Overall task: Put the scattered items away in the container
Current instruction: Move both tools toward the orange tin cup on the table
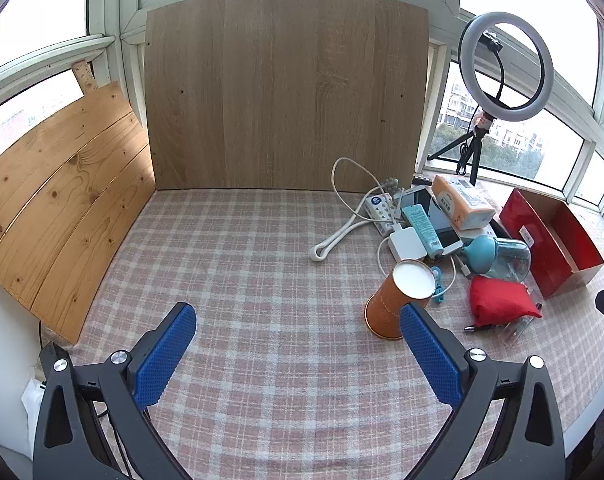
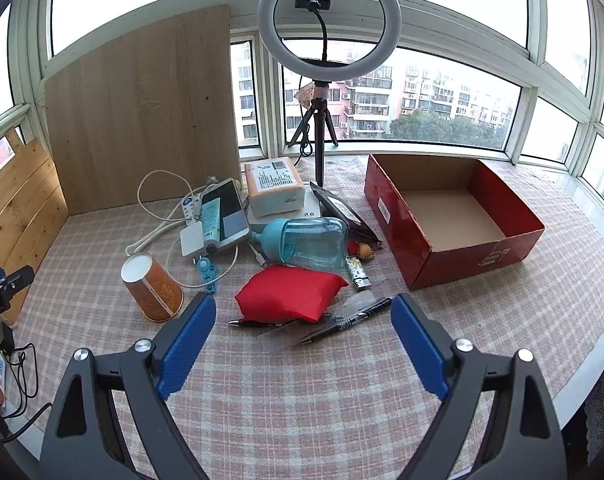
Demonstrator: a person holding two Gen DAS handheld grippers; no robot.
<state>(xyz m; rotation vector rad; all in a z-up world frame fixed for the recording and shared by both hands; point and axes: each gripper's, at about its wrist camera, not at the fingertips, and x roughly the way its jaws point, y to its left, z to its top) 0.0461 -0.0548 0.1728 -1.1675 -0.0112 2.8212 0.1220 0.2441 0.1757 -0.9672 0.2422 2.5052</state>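
Red box [image 2: 454, 216] sits open-topped and empty at the right of the checked surface [image 2: 302, 400], long axis running from near-right to far-left, with the clutter just to its left: blue bottle [image 2: 310, 242] on its side, cap toward the left, red pouch [image 2: 289, 294] in front of it, orange paper cup [image 2: 153, 288] upside down further left. Two black pens [image 2: 350, 322] lie near the pouch, tips pointing left, long axes roughly left-right. Left gripper [image 1: 297, 356] and right gripper [image 2: 302, 344] both hover over the surface, jaws spread wide, holding nothing.
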